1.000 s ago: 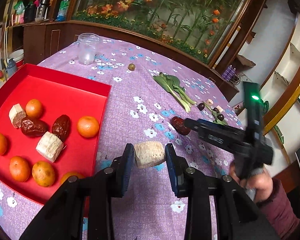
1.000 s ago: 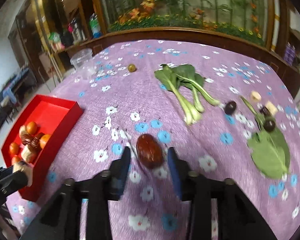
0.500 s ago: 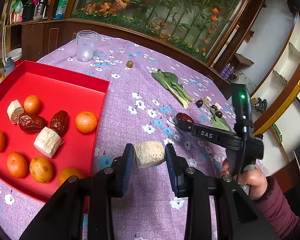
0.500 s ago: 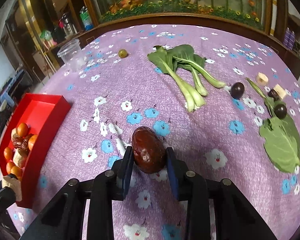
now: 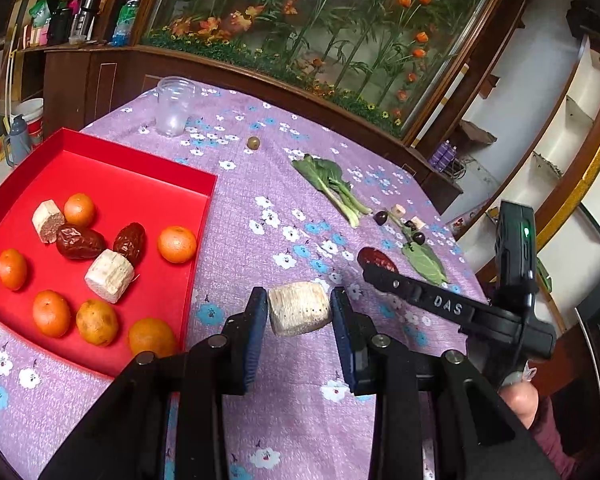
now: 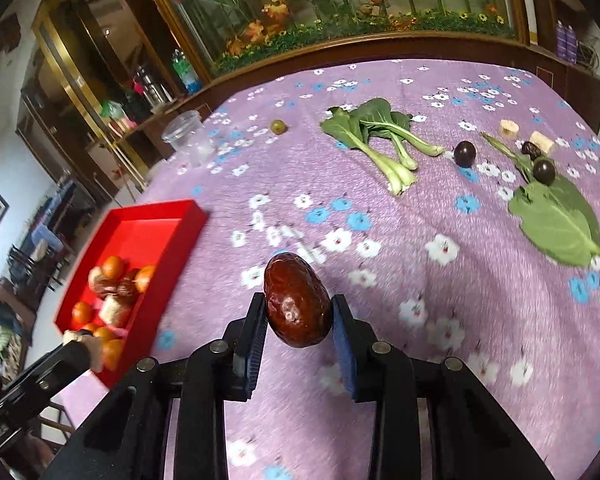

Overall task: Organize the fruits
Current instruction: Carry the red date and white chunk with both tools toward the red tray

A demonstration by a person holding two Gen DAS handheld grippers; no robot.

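Both grippers are loaded and off the table. The left gripper [image 5: 299,312] is clenched on a pale sugarcane chunk [image 5: 299,309], held in the air just past the near right corner of the red tray [image 5: 204,216], with the purple flowered tablecloth [image 5: 300,400] below it. The right gripper [image 6: 299,318] grasps a big glossy red date [image 6: 297,299], pinched at its lower half so most of the fruit sticks up above the pads, and it hangs over the middle of the table, well apart from the tray. The tray sits at the table's left edge and already carries small oranges [image 5: 177,244], two dates [image 5: 80,241] and two cane pieces [image 5: 109,276]. I'd call this the carrying step: both pickups look done and neither piece is over the tray yet. The cane is nearer, so it should go first, swung left over the tray wall and lowered onto a bare red patch, perhaps toward the far side where nothing lies, before the jaws part. The date has farther to travel, and being smooth and held low it could slip. Still out on the cloth are bok choy [image 6: 380,140], a green leaf [image 6: 556,220], dark round fruits [image 6: 465,153] and a small green one [image 6: 278,126] near the far edge.
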